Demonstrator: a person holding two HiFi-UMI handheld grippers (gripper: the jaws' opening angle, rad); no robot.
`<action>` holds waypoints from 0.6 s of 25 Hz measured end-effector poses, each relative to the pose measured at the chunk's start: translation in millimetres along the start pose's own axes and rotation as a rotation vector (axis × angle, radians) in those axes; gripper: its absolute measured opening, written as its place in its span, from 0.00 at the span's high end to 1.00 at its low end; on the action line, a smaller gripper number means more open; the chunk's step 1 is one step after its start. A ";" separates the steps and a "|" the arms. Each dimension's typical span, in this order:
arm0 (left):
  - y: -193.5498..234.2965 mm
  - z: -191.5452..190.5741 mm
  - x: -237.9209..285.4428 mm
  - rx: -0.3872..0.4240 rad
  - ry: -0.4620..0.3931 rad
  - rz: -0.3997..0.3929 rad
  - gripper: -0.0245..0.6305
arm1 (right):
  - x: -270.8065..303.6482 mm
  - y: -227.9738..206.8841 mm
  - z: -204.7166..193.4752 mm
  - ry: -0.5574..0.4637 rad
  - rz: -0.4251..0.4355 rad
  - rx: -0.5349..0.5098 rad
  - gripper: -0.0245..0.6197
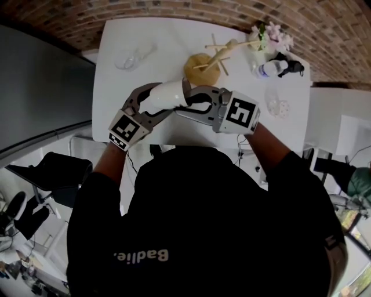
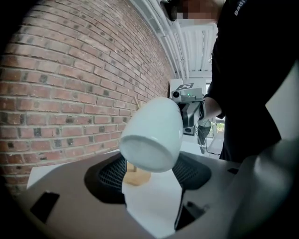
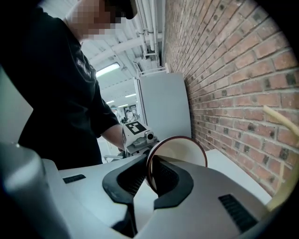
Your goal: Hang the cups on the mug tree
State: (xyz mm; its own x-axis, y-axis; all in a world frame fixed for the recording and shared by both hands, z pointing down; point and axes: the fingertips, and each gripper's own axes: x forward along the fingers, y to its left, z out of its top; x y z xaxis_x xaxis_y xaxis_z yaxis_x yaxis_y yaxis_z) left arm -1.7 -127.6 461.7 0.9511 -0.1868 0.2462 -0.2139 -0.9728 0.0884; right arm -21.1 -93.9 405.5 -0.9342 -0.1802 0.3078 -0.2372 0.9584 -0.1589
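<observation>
A white cup [image 1: 167,96] hangs in the air above the white table's [image 1: 116,104] near half, between both grippers. My right gripper [image 1: 189,103] is shut on the cup's rim [image 3: 180,151], one jaw inside the mouth and one outside. My left gripper [image 1: 155,104] stands open, its jaws spread on either side of the cup's body [image 2: 152,135] without pressing it. The wooden mug tree [image 1: 204,66] stands further back on the table with bare branches. Its base [image 2: 138,176] shows under the cup in the left gripper view, and one branch [image 3: 280,122] at the right edge of the right gripper view.
A clear glass [image 1: 130,60] lies at the table's back left. At the back right stand a vase of pink flowers [image 1: 273,37], a bottle [image 1: 268,69] and a dotted glass [image 1: 277,105]. A brick wall [image 1: 174,8] runs behind the table.
</observation>
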 end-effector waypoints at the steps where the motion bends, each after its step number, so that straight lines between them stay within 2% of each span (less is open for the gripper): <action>1: 0.5 -1.2 2.7 -0.001 0.010 -0.001 0.50 | -2.4 -2.4 -2.4 -0.015 0.002 0.011 0.87; 7: 10.4 -17.5 12.5 0.000 0.081 0.001 0.50 | -7.1 -22.0 -24.6 -0.047 -0.036 0.021 0.86; 15: 15.8 -28.4 25.8 -0.030 0.143 -0.076 0.47 | -8.6 -38.8 -53.5 -0.080 -0.049 0.070 0.86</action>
State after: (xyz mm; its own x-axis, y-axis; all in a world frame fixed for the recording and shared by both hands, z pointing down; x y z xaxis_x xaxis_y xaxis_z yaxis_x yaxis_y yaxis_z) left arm 13.1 -144.0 496.9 0.9236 -0.0896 0.3727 -0.1516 -0.9784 0.1405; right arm 10.4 -117.7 459.2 -0.9387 -0.2459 0.2418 -0.2983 0.9307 -0.2116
